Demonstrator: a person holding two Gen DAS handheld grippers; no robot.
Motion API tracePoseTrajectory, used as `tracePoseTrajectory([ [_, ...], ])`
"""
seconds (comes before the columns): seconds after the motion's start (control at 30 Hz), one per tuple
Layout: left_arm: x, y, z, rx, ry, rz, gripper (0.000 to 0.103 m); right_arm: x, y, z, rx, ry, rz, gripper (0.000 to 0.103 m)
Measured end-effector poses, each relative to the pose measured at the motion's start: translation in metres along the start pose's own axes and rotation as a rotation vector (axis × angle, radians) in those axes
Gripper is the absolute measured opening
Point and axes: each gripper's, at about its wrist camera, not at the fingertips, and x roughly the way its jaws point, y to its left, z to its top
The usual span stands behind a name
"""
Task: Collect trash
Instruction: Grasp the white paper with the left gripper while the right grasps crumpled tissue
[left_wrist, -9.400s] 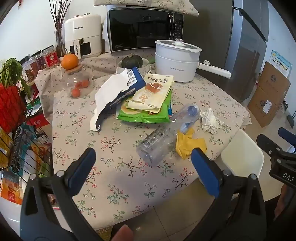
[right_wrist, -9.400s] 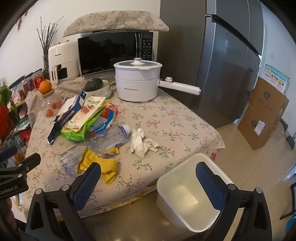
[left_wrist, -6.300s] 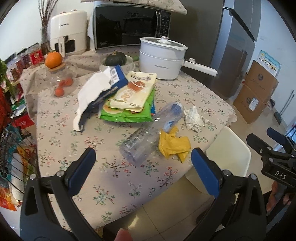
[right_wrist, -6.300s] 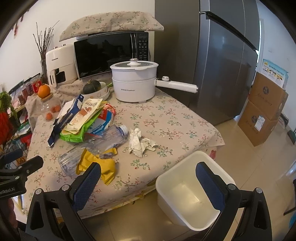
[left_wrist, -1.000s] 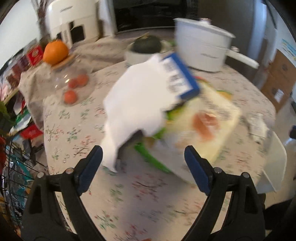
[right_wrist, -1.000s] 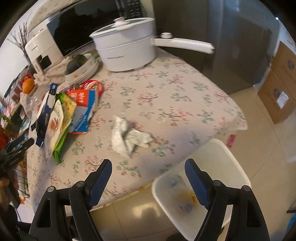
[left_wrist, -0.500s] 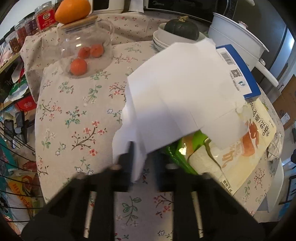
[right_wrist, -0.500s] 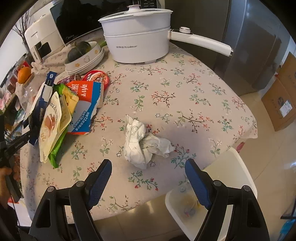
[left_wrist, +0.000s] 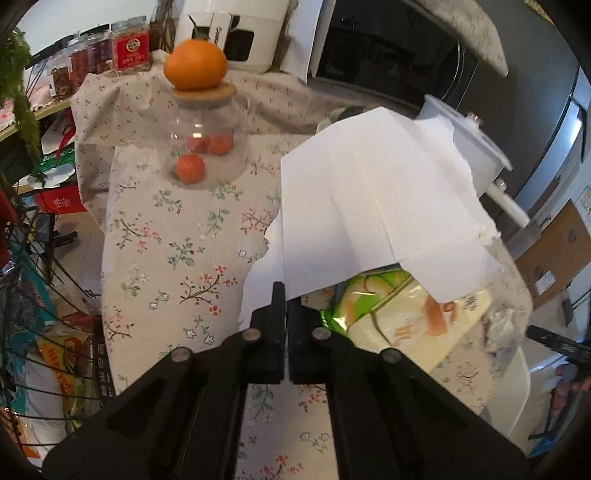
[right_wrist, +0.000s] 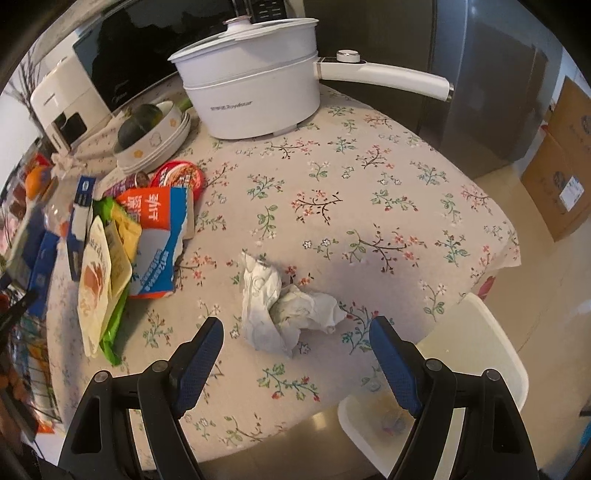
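one pot (right_wrist: 255, 96); four oranges (left_wrist: 195, 65)

A torn white carton (left_wrist: 373, 206) is lifted at its lower edge, tilted over green and cream snack bags (left_wrist: 399, 317). A crumpled paper wad (right_wrist: 284, 310) lies on the tablecloth near a white bin (right_wrist: 476, 354) holding some trash.

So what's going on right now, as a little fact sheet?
left hand-held gripper: shut on torn white box, lifting its edge
right hand-held gripper: open, just short of crumpled tissue
bin: beside table edge, some trash inside
still on table: snack bags, tissue
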Motion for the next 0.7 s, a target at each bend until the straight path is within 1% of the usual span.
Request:
tracePoseTrajectory([
  [0.1,-0.012,-0.001,-0.003,0.004,-0.006,-0.024,0.001,0.014,0.005,0.001,0.007,0.032,0.031,0.083],
  [0.2,-0.021,-0.001,-0.008,-0.008,-0.004,-0.050,0.001,0.028,0.014,-0.002,-0.002,0.067,0.040,0.079],
  [0.33,-0.028,-0.001,-0.015,-0.033,0.003,-0.075,0.001,0.044,0.024,-0.005,-0.024,0.099,0.033,0.065],
  [0.5,-0.031,-0.007,-0.023,-0.036,0.016,-0.092,0.001,0.056,0.025,-0.005,-0.023,0.105,0.019,0.053],
  [0.53,-0.031,-0.009,-0.025,-0.032,0.020,-0.093,0.001,0.057,0.023,-0.005,-0.020,0.109,0.017,0.049],
  [0.57,-0.031,-0.011,-0.026,-0.027,0.024,-0.096,0.001,0.060,0.023,-0.006,-0.016,0.115,0.015,0.038],
  [0.6,-0.032,-0.013,-0.027,-0.021,0.028,-0.099,0.001,0.062,0.021,-0.006,-0.015,0.119,0.023,0.031],
  [0.67,-0.034,-0.019,-0.029,-0.006,0.031,-0.104,0.001,0.058,0.019,-0.007,-0.011,0.105,0.031,0.025],
  [0.7,-0.034,-0.021,-0.029,0.001,0.031,-0.108,0.001,0.053,0.021,-0.006,-0.021,0.087,0.021,0.025],
])
